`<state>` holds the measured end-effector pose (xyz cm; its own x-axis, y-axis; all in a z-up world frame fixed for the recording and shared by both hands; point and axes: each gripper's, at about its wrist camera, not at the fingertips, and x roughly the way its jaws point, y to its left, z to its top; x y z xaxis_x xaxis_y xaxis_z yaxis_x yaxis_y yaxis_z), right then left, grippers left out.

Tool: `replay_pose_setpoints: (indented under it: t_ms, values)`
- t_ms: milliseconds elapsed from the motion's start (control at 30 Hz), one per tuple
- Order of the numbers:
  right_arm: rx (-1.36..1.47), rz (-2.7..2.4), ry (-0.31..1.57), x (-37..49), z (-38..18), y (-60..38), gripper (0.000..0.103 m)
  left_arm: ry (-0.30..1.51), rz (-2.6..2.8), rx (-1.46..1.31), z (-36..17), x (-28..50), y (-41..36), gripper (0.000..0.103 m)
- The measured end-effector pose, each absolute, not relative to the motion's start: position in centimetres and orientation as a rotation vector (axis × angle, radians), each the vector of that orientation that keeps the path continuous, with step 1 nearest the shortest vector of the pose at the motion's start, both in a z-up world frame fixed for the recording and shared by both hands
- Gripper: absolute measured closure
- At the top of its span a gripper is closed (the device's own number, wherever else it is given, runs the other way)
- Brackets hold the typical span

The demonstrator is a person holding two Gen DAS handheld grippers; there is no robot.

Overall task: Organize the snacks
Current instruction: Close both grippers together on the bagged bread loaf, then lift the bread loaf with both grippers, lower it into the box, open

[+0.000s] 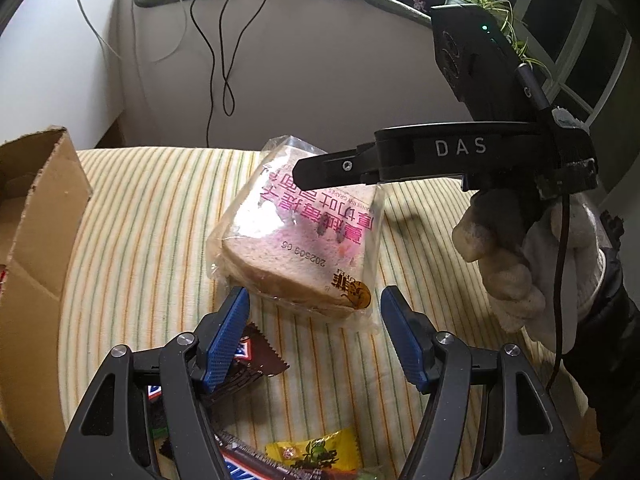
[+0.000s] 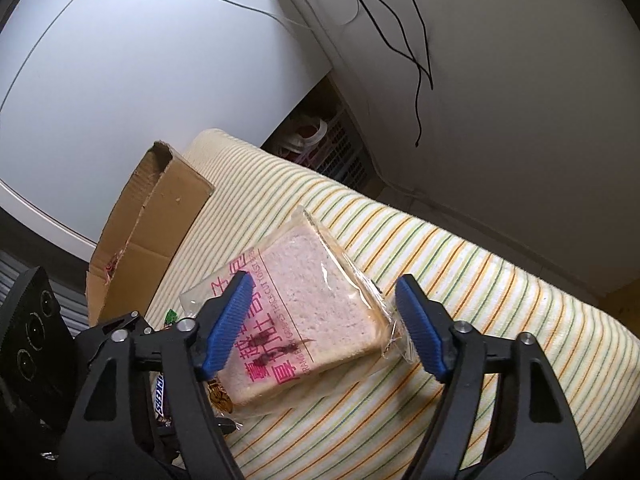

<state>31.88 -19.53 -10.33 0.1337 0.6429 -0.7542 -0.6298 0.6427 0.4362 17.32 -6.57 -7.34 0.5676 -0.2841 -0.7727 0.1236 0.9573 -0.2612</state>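
A pack of sliced bread (image 1: 296, 248) in clear wrap with pink print lies on the striped cloth (image 1: 140, 220). My left gripper (image 1: 316, 300) is open just short of its near corner, with nothing between the blue pads. My right gripper (image 2: 325, 282) straddles the bread pack (image 2: 320, 300), jaws apart. Its left pad overlaps the printed side, and its right pad (image 2: 420, 328) sits at the crinkled wrap edge; no clear squeeze shows. In the left wrist view the right gripper (image 1: 304, 170) reaches in from the right, above the pack's far end.
An open cardboard box (image 1: 40, 220) (image 2: 160, 220) stands at the left of the table. Chocolate bars (image 1: 240, 356) (image 2: 160, 392) and a yellow packet (image 1: 316, 452) lie near my left gripper. A gloved hand (image 1: 520, 264) holds the right gripper. Cables hang behind.
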Motion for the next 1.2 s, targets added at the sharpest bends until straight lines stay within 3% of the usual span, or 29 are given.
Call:
replay_pose_setpoints:
  t_ms: [700,1200]
  values:
    - [0.005,0.914,1.113,29.8,-9.5,-20.8,0.045,0.920,-0.228,-0.165,-7.9,17.9,-6.5,0.044]
    - [-0.041,0.913,1.015,24.5,-3.5,-20.6,0.046,0.811,-0.223,-0.131,-3.2,13.5,-5.6,0.045]
